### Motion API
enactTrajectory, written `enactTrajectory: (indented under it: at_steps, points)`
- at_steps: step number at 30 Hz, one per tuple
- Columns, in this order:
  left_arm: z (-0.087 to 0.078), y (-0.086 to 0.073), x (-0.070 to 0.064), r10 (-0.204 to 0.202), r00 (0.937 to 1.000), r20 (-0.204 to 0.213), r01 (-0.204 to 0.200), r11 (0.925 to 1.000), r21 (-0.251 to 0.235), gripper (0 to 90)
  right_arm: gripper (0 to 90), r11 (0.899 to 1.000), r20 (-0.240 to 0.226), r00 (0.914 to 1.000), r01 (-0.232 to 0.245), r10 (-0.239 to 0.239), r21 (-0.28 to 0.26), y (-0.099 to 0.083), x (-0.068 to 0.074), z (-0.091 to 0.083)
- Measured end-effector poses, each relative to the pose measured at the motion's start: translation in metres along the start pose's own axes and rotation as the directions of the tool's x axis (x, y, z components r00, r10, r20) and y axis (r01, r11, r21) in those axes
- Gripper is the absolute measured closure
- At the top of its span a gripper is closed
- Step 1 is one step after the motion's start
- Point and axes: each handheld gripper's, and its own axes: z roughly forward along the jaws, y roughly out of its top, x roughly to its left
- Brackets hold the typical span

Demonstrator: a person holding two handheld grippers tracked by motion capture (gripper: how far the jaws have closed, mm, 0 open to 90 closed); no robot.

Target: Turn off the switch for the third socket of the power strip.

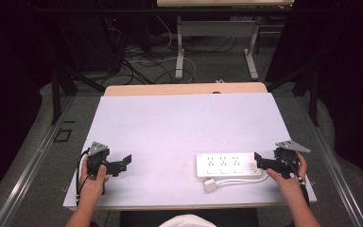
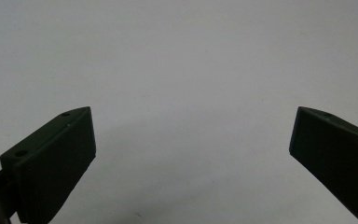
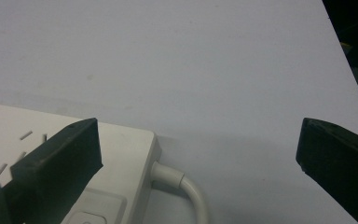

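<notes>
A white power strip (image 1: 226, 165) lies flat near the table's front right, its white cable (image 1: 238, 180) looping along its front to a white plug (image 1: 210, 185). My right gripper (image 1: 259, 159) is open at the strip's right end; in the right gripper view one jaw hangs over the strip's corner (image 3: 130, 154) where the cable (image 3: 186, 186) comes out, the other over bare table. My left gripper (image 1: 124, 163) stands open at the front left with nothing between its jaws, well apart from the strip. The left gripper view has my left gripper (image 2: 191, 140) over bare white table.
The white table top (image 1: 179, 123) has a wooden strip along its far edge. Beyond it are metal table legs (image 1: 179, 52) and loose cables on the floor. A dark frame stands around the table's sides.
</notes>
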Motion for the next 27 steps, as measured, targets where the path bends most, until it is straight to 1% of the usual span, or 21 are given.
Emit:
enactTrajectory:
  at_steps: [3, 4, 5, 6, 8, 9, 12, 13, 14, 15, 16, 17, 18, 19, 20, 21, 22, 24, 27]
  points:
    - [0.0, 0.0, -0.002, 0.002, 1.0, 0.005, -0.002, 1.0, 0.0, 0.3, 0.0, 1.0, 0.0, 1.0, -0.005, 0.005, -0.001, 0.0, 0.001, 0.0]
    - [0.0, 0.0, -0.002, 0.0, 1.0, 0.007, 0.0, 1.0, -0.009, 0.3, 0.0, 1.0, -0.003, 1.0, 0.007, -0.007, -0.005, 0.001, 0.001, 0.0]
    - [0.0, -0.001, -0.003, -0.001, 1.0, 0.005, 0.001, 1.0, -0.007, 0.3, 0.0, 1.0, 0.006, 1.0, 0.003, -0.003, -0.008, 0.002, 0.003, -0.001]
    - [0.0, -0.001, -0.003, -0.001, 1.0, 0.005, 0.001, 1.0, -0.007, 0.3, 0.2, 1.0, -0.003, 0.9999, 0.01, -0.01, -0.01, 0.003, 0.003, -0.001]
    - [0.0, -0.001, -0.003, -0.003, 0.9999, -0.01, 0.003, 1.0, -0.005, 0.3, 0.3, 1.0, -0.003, 0.9999, 0.013, -0.013, -0.008, 0.003, 0.003, -0.001]
    - [0.001, -0.001, -0.003, 0.002, 0.9998, -0.017, -0.002, 1.0, -0.003, 0.3, 0.4, 1.0, 0.002, 1.0, 0.008, -0.008, -0.016, 0.003, 0.005, -0.001]
    - [0.002, -0.001, -0.004, 0.005, 0.9998, -0.017, -0.005, 1.0, -0.005, 0.3, 5.8, 0.999, -0.003, 0.9993, 0.036, -0.036, -0.008, 0.005, 0.007, -0.003]
    - [0.002, -0.001, -0.005, 0.011, 0.9997, -0.023, -0.011, 0.9999, -0.006, 0.3, 8.6, 0.999, 0.003, 0.9993, 0.037, -0.037, -0.007, 0.005, 0.008, -0.003]
    - [0.002, -0.001, -0.005, 0.011, 0.9997, -0.023, -0.011, 0.9999, -0.006, 0.3, 8.6, 0.999, 0.003, 0.9993, 0.037, -0.037, -0.007, 0.005, 0.008, -0.003]
    - [0.003, -0.001, -0.006, 0.021, 0.9995, -0.024, -0.021, 0.9998, -0.001, 0.3, 11.8, 0.999, -0.003, 0.9988, 0.048, -0.048, -0.008, 0.006, 0.008, -0.004]
    - [0.003, -0.001, -0.007, 0.018, 0.9996, -0.022, -0.018, 0.9998, -0.007, 0.3, 15.7, 0.998, 0.0, 0.9986, 0.054, -0.054, -0.017, 0.006, 0.01, -0.004]
    - [0.003, -0.001, -0.007, 0.028, 0.9994, -0.022, -0.028, 0.9996, -0.002, 0.3, 15.7, 0.998, 0.0, 0.9986, 0.054, -0.054, -0.017, 0.006, 0.01, -0.004]
    - [0.004, -0.001, -0.008, 0.029, 0.9992, -0.025, -0.029, 0.9996, -0.002, 0.3, 16.0, 0.998, -0.017, 0.9979, 0.063, -0.063, -0.009, 0.007, 0.01, -0.005]
    - [0.004, -0.001, -0.008, 0.035, 0.999, -0.029, -0.035, 0.9994, 0.003, 0.3, 16.8, 0.998, -0.022, 0.9975, 0.067, -0.068, -0.002, 0.008, 0.011, -0.006]
    - [0.004, -0.001, -0.008, 0.036, 0.9988, -0.032, -0.036, 0.9993, 0.002, 0.3, 20.0, 0.996, -0.033, 0.9958, 0.085, -0.085, -0.013, 0.009, 0.013, -0.006]
    - [0.004, -0.001, -0.008, 0.04, 0.9987, -0.033, -0.039, 0.9992, 0.003, 0.3, 20.0, 0.996, -0.033, 0.9958, 0.085, -0.085, -0.013, 0.009, 0.013, -0.006]
    - [0.004, -0.002, -0.009, 0.035, 0.9989, -0.031, -0.035, 0.9994, -0.002, 0.3, 22.1, 0.995, -0.049, 0.9938, 0.1, -0.1, -0.011, 0.011, 0.016, -0.007]
    - [0.003, -0.001, -0.009, 0.04, 0.9987, -0.032, -0.04, 0.9992, -0.001, 0.3, 24.3, 0.993, -0.075, 0.9898, 0.121, -0.121, -0.006, 0.013, 0.021, -0.008]
    - [0.002, -0.001, -0.01, 0.047, 0.9985, -0.028, -0.047, 0.9989, 0.0, 0.3, 28.3, 0.989, -0.097, 0.9845, 0.146, -0.146, -0.01, 0.015, 0.029, -0.009]
